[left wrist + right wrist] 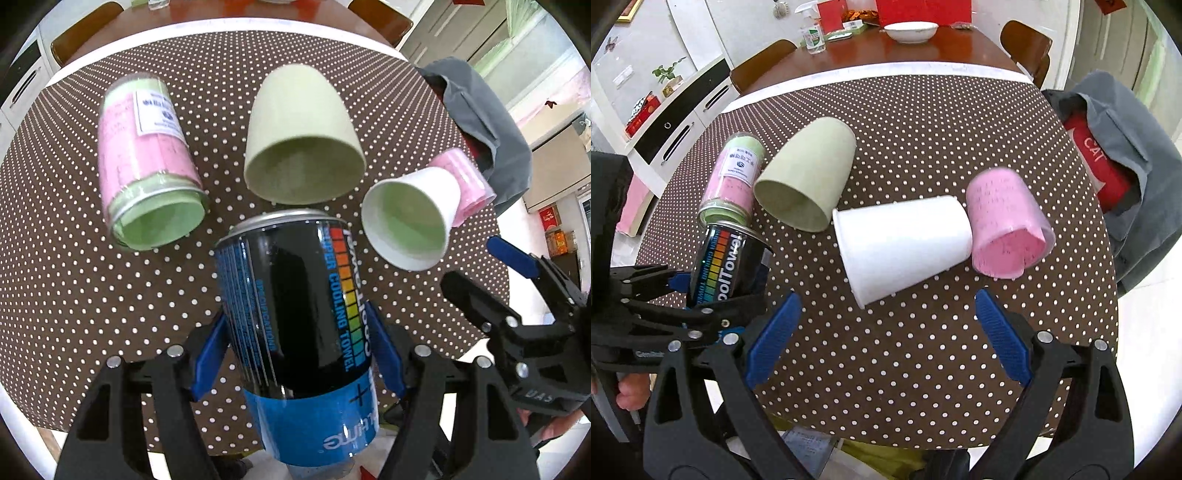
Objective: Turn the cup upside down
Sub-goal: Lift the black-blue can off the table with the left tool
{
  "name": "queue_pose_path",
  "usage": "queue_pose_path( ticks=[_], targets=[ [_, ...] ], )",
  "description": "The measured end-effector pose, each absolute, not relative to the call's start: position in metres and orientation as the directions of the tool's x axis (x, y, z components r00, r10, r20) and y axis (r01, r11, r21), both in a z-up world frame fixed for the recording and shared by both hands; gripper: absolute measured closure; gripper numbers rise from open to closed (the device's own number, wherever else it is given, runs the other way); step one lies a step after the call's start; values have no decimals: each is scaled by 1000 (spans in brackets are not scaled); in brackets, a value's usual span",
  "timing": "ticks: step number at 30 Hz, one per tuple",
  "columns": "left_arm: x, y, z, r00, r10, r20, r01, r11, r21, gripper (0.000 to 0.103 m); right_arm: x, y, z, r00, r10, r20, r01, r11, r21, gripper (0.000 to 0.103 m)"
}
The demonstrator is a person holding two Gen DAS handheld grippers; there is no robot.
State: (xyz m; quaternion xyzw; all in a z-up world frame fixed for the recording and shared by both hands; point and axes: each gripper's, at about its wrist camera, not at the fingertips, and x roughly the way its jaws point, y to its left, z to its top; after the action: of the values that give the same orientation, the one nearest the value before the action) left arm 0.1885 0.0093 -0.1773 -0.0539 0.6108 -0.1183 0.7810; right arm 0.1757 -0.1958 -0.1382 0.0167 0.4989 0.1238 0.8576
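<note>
My left gripper (299,332) is shut on a black and blue "Cool Towel" can-shaped cup (295,314). It holds the cup tilted above the near left part of the dotted table, metal rim pointing away. The right wrist view shows that cup (727,258) in the left gripper (713,284). Several cups lie on their sides: a clear cup with pink and green filling (147,162), a pale green cup (809,177), a white cup (905,243) and a pink cup (1008,225). My right gripper (886,299) stands open just in front of the white cup, holding nothing.
A brown tablecloth with white dots (923,350) covers the round table. A grey bag with a red item inside (1126,155) sits at the right edge. Behind are a wooden table with a white bowl (912,29), chairs and a cabinet on the left.
</note>
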Motion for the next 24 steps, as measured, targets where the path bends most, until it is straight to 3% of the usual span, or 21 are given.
queue_pose_path(
  ticks=[7,24],
  targets=[
    [191,3,-195,196,-212,-957,102,975,-195,33,176,-199,-142,463,234,-855,-191,968,161,10],
    [188,27,-153,305,-175,-936,109,983,-148,33,174,-190,-121,498,270,-824,-230,957,175,10]
  ],
)
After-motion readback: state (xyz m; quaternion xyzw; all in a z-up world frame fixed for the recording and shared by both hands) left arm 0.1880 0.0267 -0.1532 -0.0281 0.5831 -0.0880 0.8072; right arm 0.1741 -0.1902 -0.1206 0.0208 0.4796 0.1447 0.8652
